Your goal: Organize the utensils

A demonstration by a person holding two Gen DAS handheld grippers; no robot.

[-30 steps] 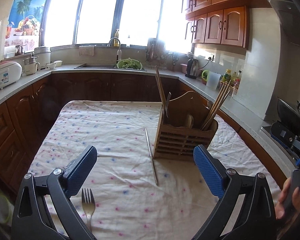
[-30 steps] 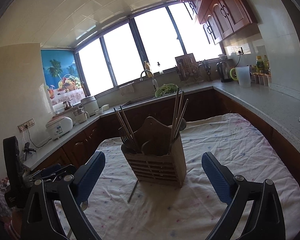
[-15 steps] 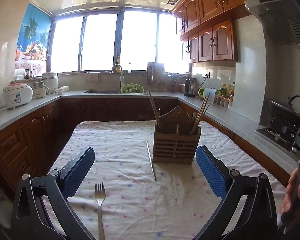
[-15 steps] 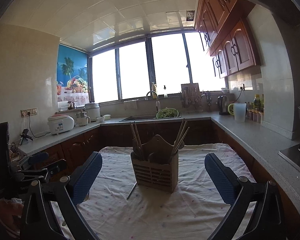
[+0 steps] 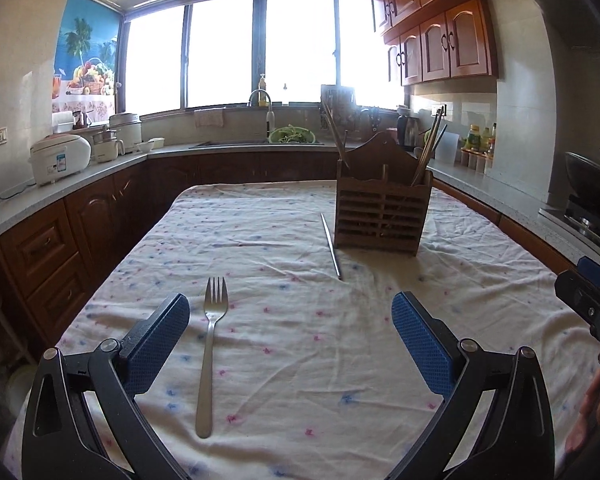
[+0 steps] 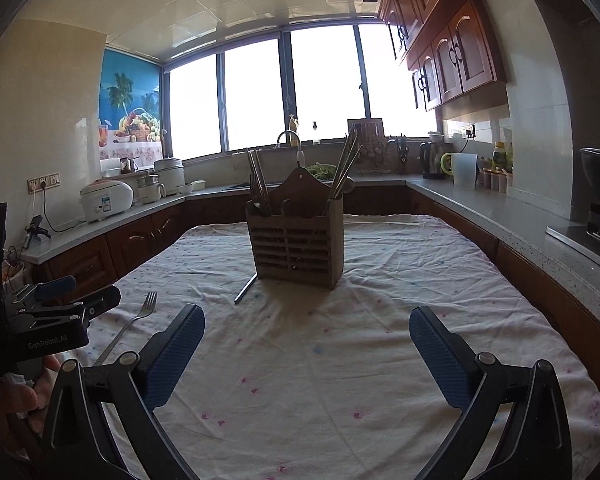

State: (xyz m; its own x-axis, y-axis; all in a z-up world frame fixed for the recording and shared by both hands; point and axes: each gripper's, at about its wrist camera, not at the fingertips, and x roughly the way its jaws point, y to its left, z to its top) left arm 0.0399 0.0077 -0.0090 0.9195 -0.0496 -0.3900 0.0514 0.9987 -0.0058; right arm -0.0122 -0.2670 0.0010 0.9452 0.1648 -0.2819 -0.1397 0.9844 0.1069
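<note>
A wooden utensil holder (image 5: 382,216) with chopsticks and other utensils stands on the cloth-covered table (image 5: 260,240); it also shows in the right wrist view (image 6: 296,242). A steel fork (image 5: 210,354) lies flat just inside my left gripper's left finger; it also shows in the right wrist view (image 6: 130,326). A loose steel chopstick (image 5: 331,246) lies left of the holder, also seen in the right wrist view (image 6: 246,289). My left gripper (image 5: 290,320) is open and empty above the near table edge. My right gripper (image 6: 306,334) is open and empty, well short of the holder.
Kitchen counters run around the table: a rice cooker (image 5: 60,158) at left, a sink with a green bowl (image 5: 292,135) at the back, a kettle and bottles at right, a wok (image 5: 592,178) on the stove. The left gripper's body (image 6: 48,322) shows in the right wrist view.
Both grippers have pulled back and levelled, so the holder looks farther off. The fork now lies farther into the left view. Both grippers stayed open.
</note>
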